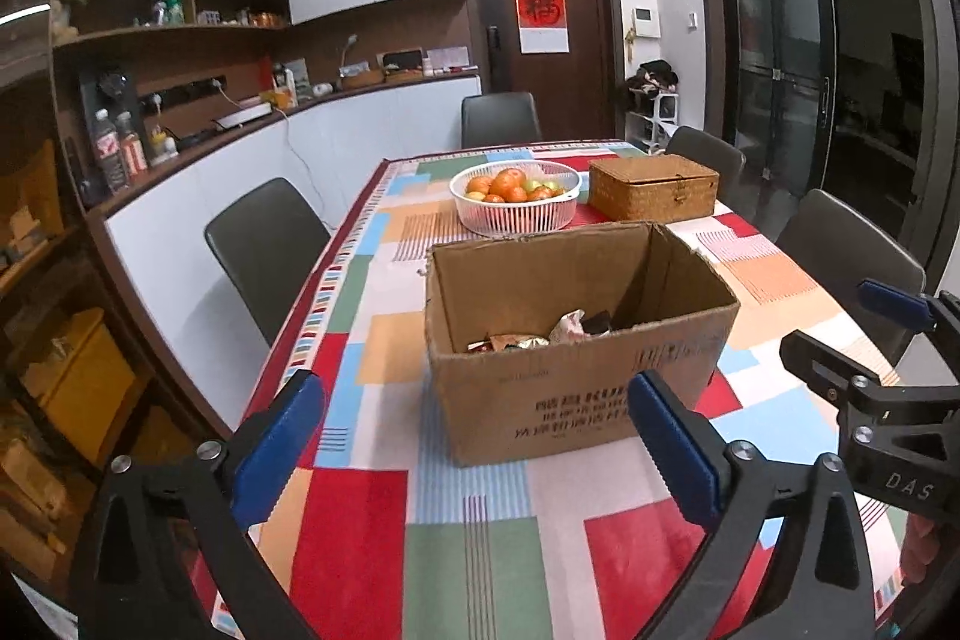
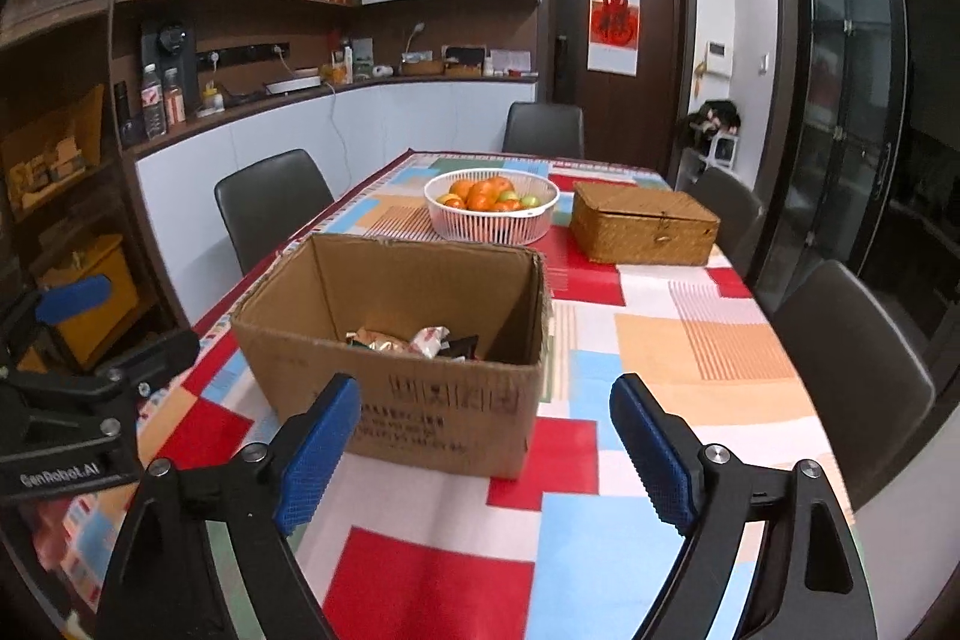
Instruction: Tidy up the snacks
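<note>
Both grippers, left (image 1: 480, 448) and right (image 2: 486, 448), hang released and empty short of the box (image 1: 570, 370), where the snacks (image 1: 540, 334) lie low at the bottom, so a reach over the near wall risks snagging cardboard and shoving the box toward the basket (image 1: 516, 202).

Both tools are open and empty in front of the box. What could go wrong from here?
1. The snack packets lie deep in the cardboard box; a tool reaching in may catch its near wall and shove the box.
2. The packets overlap, so a pinch might lift several or slip off.
3. The left tool and right tool sit side by side and may collide if both reach in.
</note>
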